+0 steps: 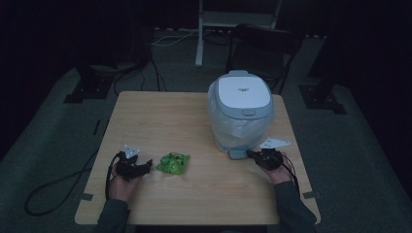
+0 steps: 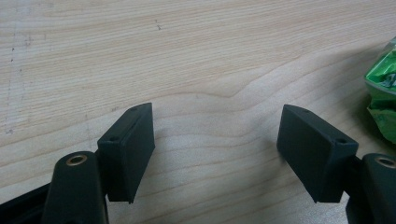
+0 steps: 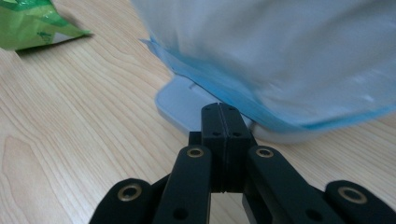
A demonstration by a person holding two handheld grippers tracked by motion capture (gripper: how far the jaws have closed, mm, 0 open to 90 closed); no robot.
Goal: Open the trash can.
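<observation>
The right gripper [image 3: 219, 114], pressed together, rests on the bin's pedal [image 3: 184, 105]. The left gripper [image 2: 217, 140], spread wide, waits. Next, grab the green bag [image 1: 172, 162] at its 3 o'clock.

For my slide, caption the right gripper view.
Shut right gripper at the pedal of a bag-lined bin, green packet behind.
</observation>
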